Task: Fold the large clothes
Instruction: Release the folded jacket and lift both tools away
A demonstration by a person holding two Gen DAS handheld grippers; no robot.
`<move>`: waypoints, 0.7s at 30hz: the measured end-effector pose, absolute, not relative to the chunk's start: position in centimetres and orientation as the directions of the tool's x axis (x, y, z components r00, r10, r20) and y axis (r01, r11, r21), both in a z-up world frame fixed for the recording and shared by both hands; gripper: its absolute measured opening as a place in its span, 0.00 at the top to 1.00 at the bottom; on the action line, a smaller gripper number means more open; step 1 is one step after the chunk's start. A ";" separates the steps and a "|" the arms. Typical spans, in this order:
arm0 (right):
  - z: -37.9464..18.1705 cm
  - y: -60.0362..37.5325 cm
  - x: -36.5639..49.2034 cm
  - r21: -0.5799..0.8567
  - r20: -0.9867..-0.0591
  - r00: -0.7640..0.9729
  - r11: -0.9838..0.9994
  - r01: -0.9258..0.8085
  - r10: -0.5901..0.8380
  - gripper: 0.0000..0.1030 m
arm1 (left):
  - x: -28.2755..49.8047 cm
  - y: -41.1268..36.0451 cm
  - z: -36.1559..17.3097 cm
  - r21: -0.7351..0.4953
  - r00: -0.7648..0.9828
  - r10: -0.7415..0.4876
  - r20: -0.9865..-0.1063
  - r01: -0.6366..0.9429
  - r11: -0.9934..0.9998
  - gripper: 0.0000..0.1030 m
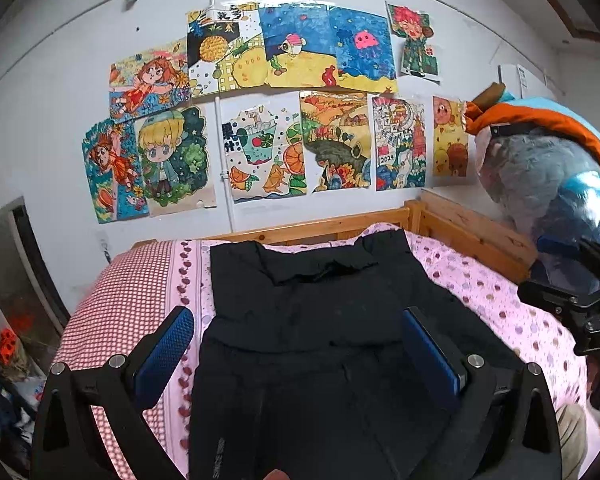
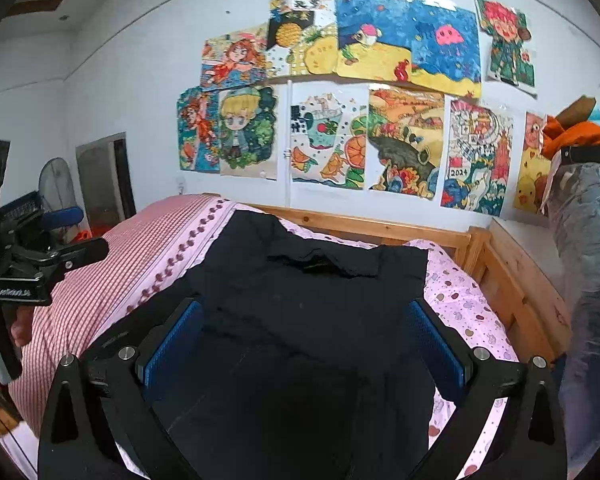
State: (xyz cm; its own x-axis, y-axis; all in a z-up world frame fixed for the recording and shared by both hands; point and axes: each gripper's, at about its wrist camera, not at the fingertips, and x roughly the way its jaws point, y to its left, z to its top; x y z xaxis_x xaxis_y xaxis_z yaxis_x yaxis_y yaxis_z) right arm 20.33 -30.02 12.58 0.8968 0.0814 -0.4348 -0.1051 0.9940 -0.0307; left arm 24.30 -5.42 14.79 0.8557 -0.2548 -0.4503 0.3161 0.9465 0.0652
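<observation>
A large black garment (image 1: pixel 320 320) lies spread on the bed, its far part folded over with a wrinkled edge near the headboard. It also shows in the right wrist view (image 2: pixel 308 320). My left gripper (image 1: pixel 298 328) is open and empty, held above the garment's near-left part, blue pads (image 1: pixel 164 354) wide apart. My right gripper (image 2: pixel 306 328) is open and empty above the garment's near-right part. The right gripper's body shows at the right edge of the left wrist view (image 1: pixel 580 304); the left gripper's body shows at the left edge of the right wrist view (image 2: pixel 20 272).
The bed has a pink spotted sheet (image 1: pixel 500 296) and a red checked cover (image 1: pixel 120 300) on the left. A wooden bed frame (image 1: pixel 452 220) runs along the back and right. A blue plush toy in plastic (image 1: pixel 548 176) sits at the right. Drawings (image 1: pixel 300 92) cover the wall.
</observation>
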 end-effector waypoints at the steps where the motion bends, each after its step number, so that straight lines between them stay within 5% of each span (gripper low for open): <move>1: 12.4 -29.7 19.5 -0.039 -0.432 0.898 0.993 -0.113 0.085 0.03 | 23.6 -5.2 14.6 0.068 0.851 -0.265 -0.452 0.329 0.942 0.00; 21: 8.0 -28.9 11.6 -0.103 -0.418 0.907 0.989 -0.107 0.055 0.03 | 17.0 -3.3 7.7 0.130 0.828 -0.285 -0.483 0.390 0.912 0.00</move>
